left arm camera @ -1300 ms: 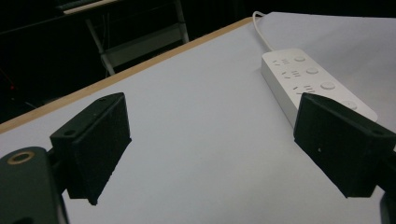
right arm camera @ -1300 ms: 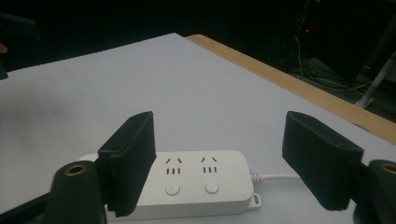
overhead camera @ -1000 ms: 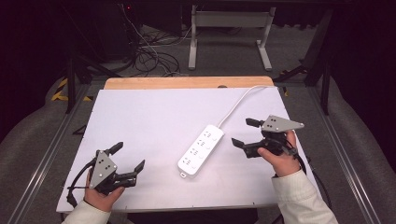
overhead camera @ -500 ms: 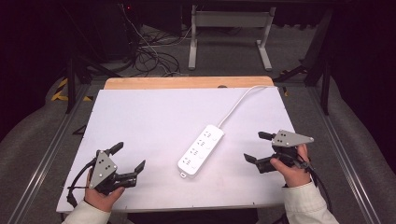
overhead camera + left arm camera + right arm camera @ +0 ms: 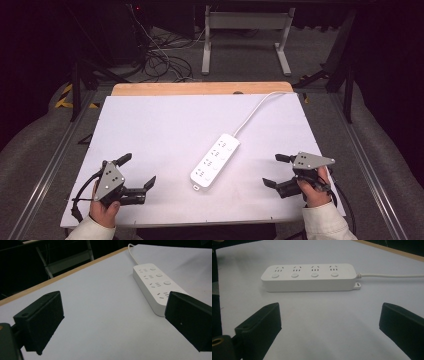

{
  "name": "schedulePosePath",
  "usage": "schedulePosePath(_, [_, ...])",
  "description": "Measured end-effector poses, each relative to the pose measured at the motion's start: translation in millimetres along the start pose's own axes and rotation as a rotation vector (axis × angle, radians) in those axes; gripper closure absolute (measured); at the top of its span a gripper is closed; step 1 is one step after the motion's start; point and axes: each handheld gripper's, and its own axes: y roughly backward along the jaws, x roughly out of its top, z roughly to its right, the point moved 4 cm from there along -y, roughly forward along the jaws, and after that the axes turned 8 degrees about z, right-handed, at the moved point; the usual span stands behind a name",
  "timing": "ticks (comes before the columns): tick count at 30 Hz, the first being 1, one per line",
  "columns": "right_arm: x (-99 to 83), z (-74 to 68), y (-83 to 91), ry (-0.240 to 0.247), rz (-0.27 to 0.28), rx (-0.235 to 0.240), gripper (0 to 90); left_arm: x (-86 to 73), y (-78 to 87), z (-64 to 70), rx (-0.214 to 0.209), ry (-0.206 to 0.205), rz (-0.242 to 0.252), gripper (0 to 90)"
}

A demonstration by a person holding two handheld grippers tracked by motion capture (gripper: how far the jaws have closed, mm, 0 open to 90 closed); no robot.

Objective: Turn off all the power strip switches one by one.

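A white power strip (image 5: 215, 161) with several sockets lies diagonally on the white table top (image 5: 160, 130). Its white cable (image 5: 257, 109) runs off toward the far right edge. My left gripper (image 5: 137, 170) rests near the front left, open and holding nothing, well left of the strip. My right gripper (image 5: 271, 170) sits near the front right, open and holding nothing, a short way right of the strip. In the left gripper view the power strip (image 5: 155, 282) lies ahead on the right, beyond the open left gripper (image 5: 115, 322). The right gripper view shows the power strip (image 5: 312, 276) side-on beyond the open right gripper (image 5: 329, 327).
A wooden strip (image 5: 200, 88) borders the table's far edge. Behind it stand a metal frame (image 5: 245, 30) and tangled cables (image 5: 160, 55) on the floor. Metal rails (image 5: 55, 155) run along both sides of the table.
My right gripper has drawn back toward the front edge, away from the power strip, still open. The left gripper and the strip have stayed put.
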Motion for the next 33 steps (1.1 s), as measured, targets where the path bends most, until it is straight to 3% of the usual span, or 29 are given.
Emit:
schedulePosePath(8, [-18.9,-7.9,-5.9,0.003,-0.057,0.002,4.6,-4.0,0.0,-2.1,-0.016,0.012,0.003,4.1])
schedulePosePath(12, [-21.1,-10.3,-6.0,0.001,-0.043,-0.008,4.6,-11.2,0.0,-5.0,-0.026,0.056,-0.018,4.7])
schedulePosePath(16, [-18.8,-9.8,-4.7,0.011,-0.027,-0.016,4.6,-15.0,2.6,-10.9,0.003,0.073,0.002,4.7])
schedulePosePath(21, [-19.8,-8.5,-3.2,0.023,-0.033,-0.014,4.5,-15.9,-0.1,-11.4,0.039,0.01,-0.001,4.6])
schedulePosePath(28, [-18.7,-7.7,-1.6,0.024,-0.019,-0.024,4.6,-14.1,-2.7,-5.5,0.054,-0.069,-0.012,4.4])
schedulePosePath(31, [-18.2,-7.6,-1.4,0.022,-0.016,-0.029,4.7,-13.4,-2.3,-4.9,0.051,-0.075,-0.011,4.1])
schedulePosePath(33, [-18.6,-8.1,-1.5,0.024,-0.02,-0.024,4.7,-13.5,-1.9,-5.0,0.05,-0.052,-0.007,4.1])
